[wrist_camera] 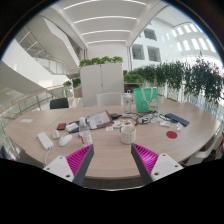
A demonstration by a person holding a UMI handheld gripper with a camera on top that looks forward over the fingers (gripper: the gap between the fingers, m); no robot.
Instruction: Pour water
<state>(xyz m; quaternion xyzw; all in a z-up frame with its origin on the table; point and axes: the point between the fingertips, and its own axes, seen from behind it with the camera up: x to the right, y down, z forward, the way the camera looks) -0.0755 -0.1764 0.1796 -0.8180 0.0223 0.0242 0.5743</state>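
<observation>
My gripper (113, 152) is open above the near part of a round wooden table (110, 160), its magenta pads (80, 157) wide apart with only bare tabletop between them. Just beyond the right finger stands a small pale cup (127, 134). Beyond the left finger stands a clear, bottle-like container (86, 137); I cannot make out what it holds. Neither object touches the fingers.
Clutter covers the table's middle and far side: a green bag (147, 98), a red disc (172, 132) at the right, white items (45, 140) and a pink one (66, 140) at the left, cables and papers. Chairs and tall plants (185, 80) stand behind the table.
</observation>
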